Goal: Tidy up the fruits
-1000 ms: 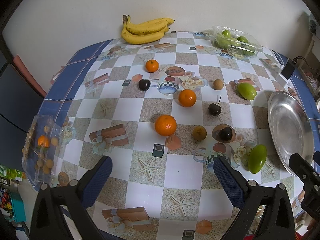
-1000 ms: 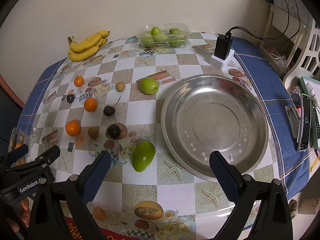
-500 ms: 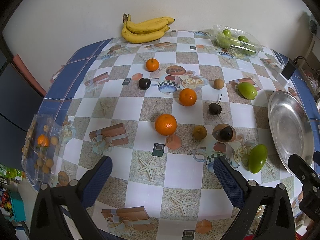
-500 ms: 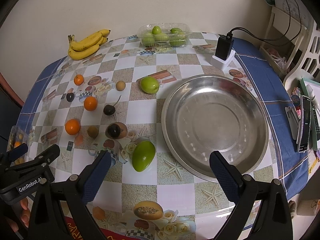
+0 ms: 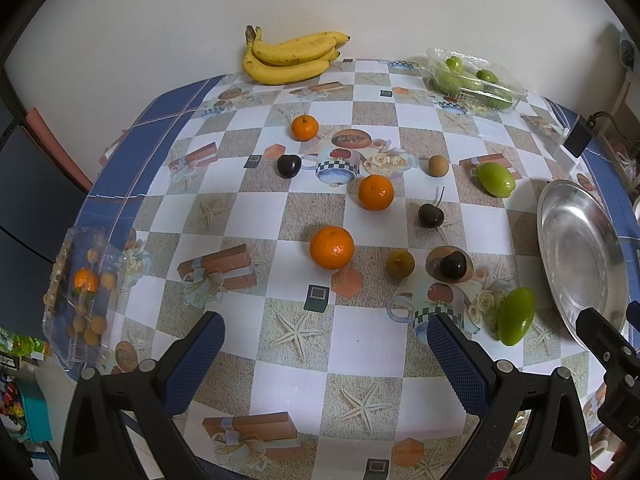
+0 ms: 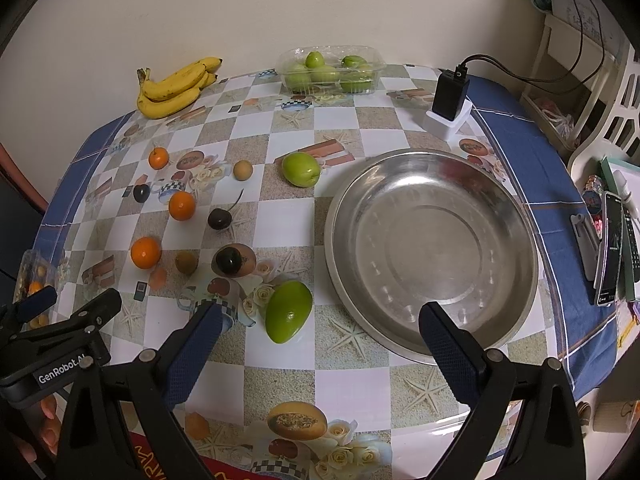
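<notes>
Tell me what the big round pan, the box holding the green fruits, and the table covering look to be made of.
Round pan: bare metal, likely stainless steel, with a brushed grey sheen and soft reflections.
Box of green fruits: thin clear plastic; the fruits show through its glinting, ribbed walls.
Table covering: probably glossy printed vinyl or oilcloth, since light glares off its checkered pattern.

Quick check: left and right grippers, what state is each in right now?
Left gripper: open, holding nothing, above the checkered tablecloth.
Right gripper: open, holding nothing, near the round steel tray.

Three oranges (image 5: 332, 247), dark cherries (image 5: 431, 215), brown longans (image 5: 399, 263) and green fruits (image 6: 289, 312) are lying scattered at frame centre; the empty steel tray (image 6: 432, 252) is sitting right.
</notes>
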